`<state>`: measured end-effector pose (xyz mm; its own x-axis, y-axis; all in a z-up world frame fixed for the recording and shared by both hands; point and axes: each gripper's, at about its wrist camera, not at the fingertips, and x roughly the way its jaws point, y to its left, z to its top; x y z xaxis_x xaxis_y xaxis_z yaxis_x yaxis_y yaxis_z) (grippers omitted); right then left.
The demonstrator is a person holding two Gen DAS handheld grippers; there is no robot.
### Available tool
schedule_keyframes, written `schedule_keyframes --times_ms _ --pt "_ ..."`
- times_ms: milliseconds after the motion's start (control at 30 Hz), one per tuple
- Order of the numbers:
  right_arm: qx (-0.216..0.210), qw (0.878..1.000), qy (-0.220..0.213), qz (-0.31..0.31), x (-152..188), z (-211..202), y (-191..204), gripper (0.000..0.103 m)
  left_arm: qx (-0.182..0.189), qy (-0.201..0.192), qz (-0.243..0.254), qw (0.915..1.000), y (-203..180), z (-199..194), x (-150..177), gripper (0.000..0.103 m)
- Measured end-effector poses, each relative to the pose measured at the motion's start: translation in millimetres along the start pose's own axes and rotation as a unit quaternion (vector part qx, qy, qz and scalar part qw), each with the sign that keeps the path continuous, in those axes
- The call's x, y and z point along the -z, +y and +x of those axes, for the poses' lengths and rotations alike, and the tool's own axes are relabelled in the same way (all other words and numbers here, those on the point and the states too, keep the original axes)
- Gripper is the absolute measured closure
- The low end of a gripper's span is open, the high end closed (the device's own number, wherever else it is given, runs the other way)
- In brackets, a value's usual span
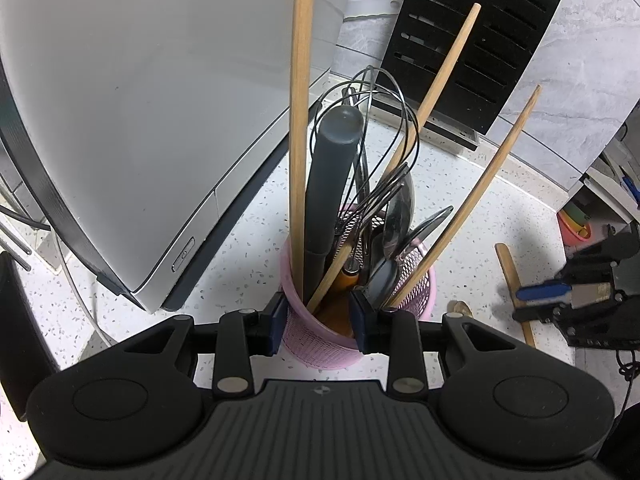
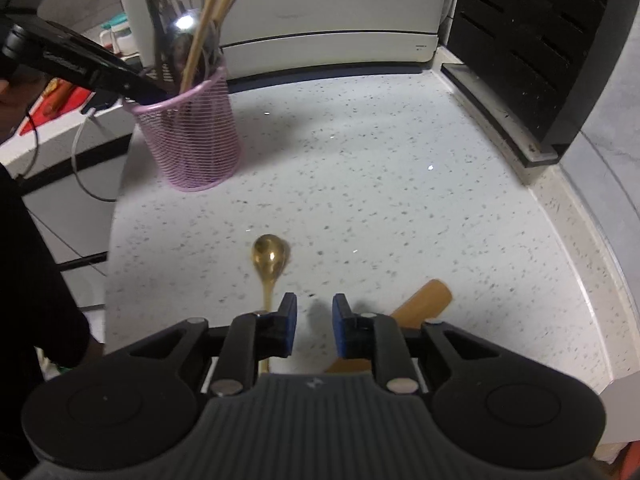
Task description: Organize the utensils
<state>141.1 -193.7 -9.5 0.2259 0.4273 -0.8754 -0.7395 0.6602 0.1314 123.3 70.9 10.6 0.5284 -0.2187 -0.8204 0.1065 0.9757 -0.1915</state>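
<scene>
Gold spoon (image 2: 270,256) handle hidden under right gripper (image 2: 314,330), wooden tool (image 2: 424,300) cut off too
Left gripper (image 1: 318,320) clamped on pink mesh holder (image 1: 316,344) w/ whisk (image 1: 384,120), wood sticks; right's jaws apart, nothing btwn.

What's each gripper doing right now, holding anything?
Left gripper: closed on the rim of the pink mesh holder.
Right gripper: open, empty, above the counter between the gold spoon and a wooden handle.

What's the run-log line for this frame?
left tool: shut on pink mesh holder rim | right tool: open, empty, above counter | gold spoon, wooden utensil: loose on counter
</scene>
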Motion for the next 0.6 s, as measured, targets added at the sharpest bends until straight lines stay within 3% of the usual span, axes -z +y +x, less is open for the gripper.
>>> schedule_keyframes --times_ms 200,333,400,600 --pt "-0.024 0.999 0.023 -0.003 18 0 21 0.086 -0.001 -0.001 0.002 1.0 -1 -1 1 0.066" --pt "-0.002 0.999 0.042 -0.021 28 7 38 0.085 -0.003 -0.002 0.003 1.0 -2 -2 1 0.066" --pt "0.007 0.999 0.048 -0.019 30 5 40 0.094 -0.002 -0.002 0.003 1.0 -2 -2 1 0.066" --pt "-0.012 0.997 0.065 -0.034 53 -10 59 0.102 -0.003 -0.003 0.006 1.0 -4 -2 1 0.065"
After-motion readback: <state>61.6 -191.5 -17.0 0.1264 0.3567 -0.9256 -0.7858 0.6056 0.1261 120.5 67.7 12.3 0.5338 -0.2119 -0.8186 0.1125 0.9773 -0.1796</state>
